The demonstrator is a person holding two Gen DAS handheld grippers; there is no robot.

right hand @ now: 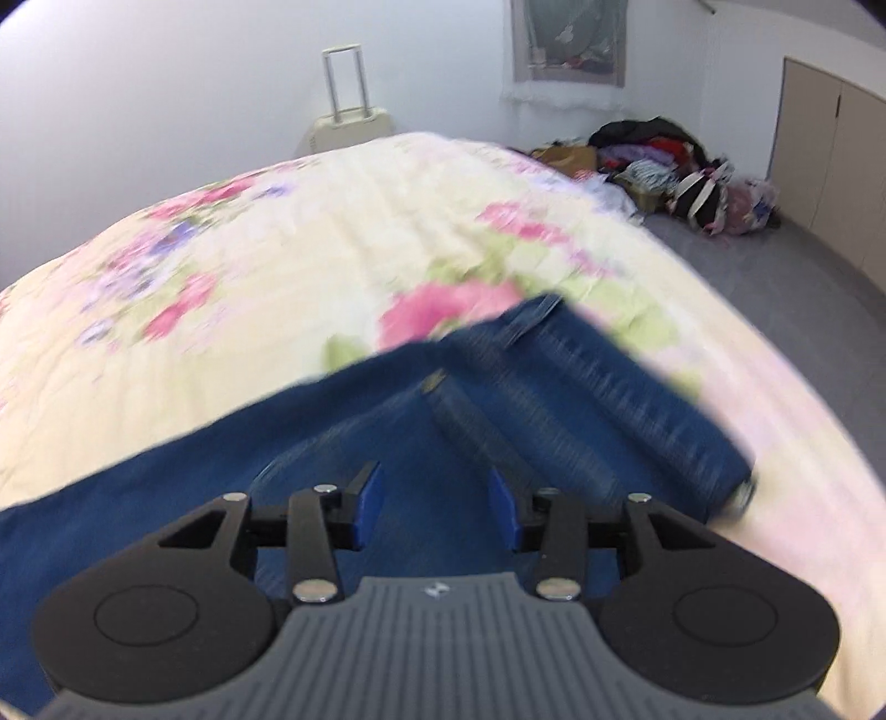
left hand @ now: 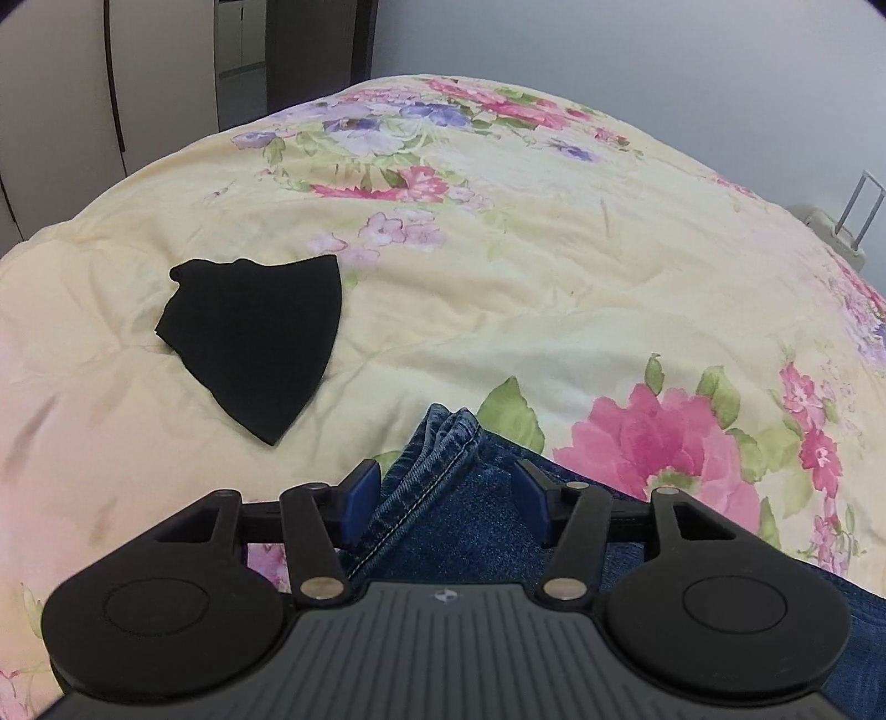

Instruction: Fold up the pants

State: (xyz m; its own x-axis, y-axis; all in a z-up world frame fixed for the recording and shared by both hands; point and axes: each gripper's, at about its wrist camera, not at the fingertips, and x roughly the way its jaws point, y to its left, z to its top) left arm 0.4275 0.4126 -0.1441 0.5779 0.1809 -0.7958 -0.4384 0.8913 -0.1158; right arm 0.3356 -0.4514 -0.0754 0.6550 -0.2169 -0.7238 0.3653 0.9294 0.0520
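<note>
Both tongs, left point(left hand: 448, 487) and right point(right hand: 436, 498), are hanging released over the jeans point(left hand: 470, 526), which are lying folded on the bedspread point(left hand: 498, 277) just beneath them.

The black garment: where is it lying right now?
In the left wrist view, the black garment lies flat on the floral quilt, left of centre, beyond and left of the jeans' folded hem.

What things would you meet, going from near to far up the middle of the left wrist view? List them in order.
Left gripper, jaws apart → folded edge of the blue jeans → floral bedspread → pale wall. The black cloth lies off to the left, so it is left out.
</note>
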